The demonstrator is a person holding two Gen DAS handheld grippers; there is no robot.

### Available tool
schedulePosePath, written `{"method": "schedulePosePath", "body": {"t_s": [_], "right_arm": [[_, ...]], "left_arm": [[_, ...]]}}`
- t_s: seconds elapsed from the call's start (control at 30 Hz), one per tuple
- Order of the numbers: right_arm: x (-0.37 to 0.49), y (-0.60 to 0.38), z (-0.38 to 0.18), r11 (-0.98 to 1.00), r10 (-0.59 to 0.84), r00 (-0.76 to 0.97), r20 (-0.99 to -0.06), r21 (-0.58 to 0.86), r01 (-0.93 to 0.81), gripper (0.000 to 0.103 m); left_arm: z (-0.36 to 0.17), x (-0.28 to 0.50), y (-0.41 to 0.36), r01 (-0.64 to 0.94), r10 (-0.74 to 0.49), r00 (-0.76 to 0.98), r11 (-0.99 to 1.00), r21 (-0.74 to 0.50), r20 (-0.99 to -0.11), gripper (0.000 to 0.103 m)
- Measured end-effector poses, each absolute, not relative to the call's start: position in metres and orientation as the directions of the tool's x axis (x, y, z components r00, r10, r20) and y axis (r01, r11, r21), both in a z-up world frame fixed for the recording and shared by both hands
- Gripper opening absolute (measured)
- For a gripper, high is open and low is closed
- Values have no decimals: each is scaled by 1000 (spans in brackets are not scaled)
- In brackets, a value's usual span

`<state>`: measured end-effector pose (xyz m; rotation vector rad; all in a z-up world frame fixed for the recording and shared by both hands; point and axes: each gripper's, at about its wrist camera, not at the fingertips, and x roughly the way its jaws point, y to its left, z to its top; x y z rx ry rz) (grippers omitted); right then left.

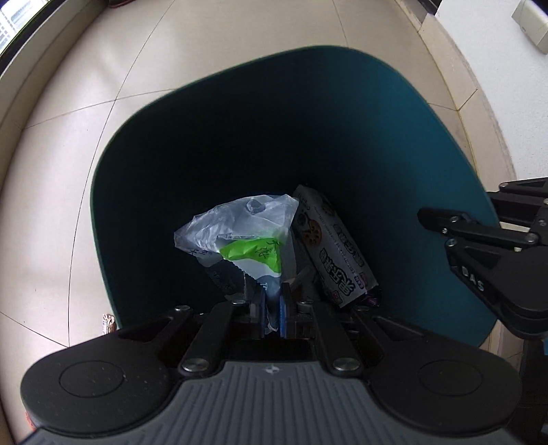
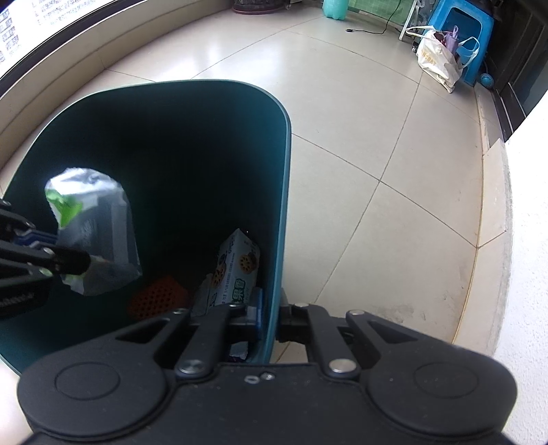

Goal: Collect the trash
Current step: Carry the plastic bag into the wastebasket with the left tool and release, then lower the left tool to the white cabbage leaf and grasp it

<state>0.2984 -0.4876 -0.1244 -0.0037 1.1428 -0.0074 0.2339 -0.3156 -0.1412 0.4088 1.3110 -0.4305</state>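
My left gripper (image 1: pixel 273 313) is shut on a crumpled clear plastic wrapper with a green patch (image 1: pixel 246 236) and holds it over the open mouth of a teal trash bin (image 1: pixel 137 143). The wrapper also shows in the right wrist view (image 2: pixel 92 236), with the left gripper (image 2: pixel 73 262) at the left edge. My right gripper (image 2: pixel 271 316) is shut on the bin's right wall (image 2: pixel 279 212), one finger inside and one outside. Inside the bin lie a white snack box with cookie pictures (image 1: pixel 334 246), also in the right wrist view (image 2: pixel 236 270), and an orange dotted piece (image 2: pixel 157 297).
Beige floor tiles surround the bin. A low ledge and white wall (image 2: pixel 513 239) run along the right. Far back stand a blue plastic stool (image 2: pixel 459 34), a white shopping bag (image 2: pixel 438 58) and a black cable (image 2: pixel 373 32). A small wrapper (image 1: pixel 107 323) lies on the floor beside the bin.
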Motion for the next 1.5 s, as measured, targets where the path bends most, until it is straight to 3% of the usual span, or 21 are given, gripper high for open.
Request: {"method": "schedulePosePath", "body": {"t_s": [0.43,0.53,0.6,0.67,1.03,1.5], "right_arm": [[296,-488,-122,1000,1,418,-908,1,0,6],[297,-489,-122,1000,2,418,-908,3,1,6],[297,-489,-122,1000,2,418,-909,2,1,6],[297,-489,-122,1000,2,418,-909,2,1,6],[297,-488,-122,1000,-1,417,-909,-1,0,7],[296,-486,-122,1000,-8,417,-909,-9,-1,7]], "left_arm": [[-172,237,-331,544,-71,94,839,-8,-993,11],[-167,233,-330,549,-84,117,836,-6,-990,27],[-162,231,-328,545,-110,125,838,-24,-986,46],[-156,231,-323,540,-141,138,840,-45,-980,59],[-114,214,-309,546,-182,225,837,-31,-957,59],[-44,184,-222,493,-254,370,869,-43,-894,61]]}}
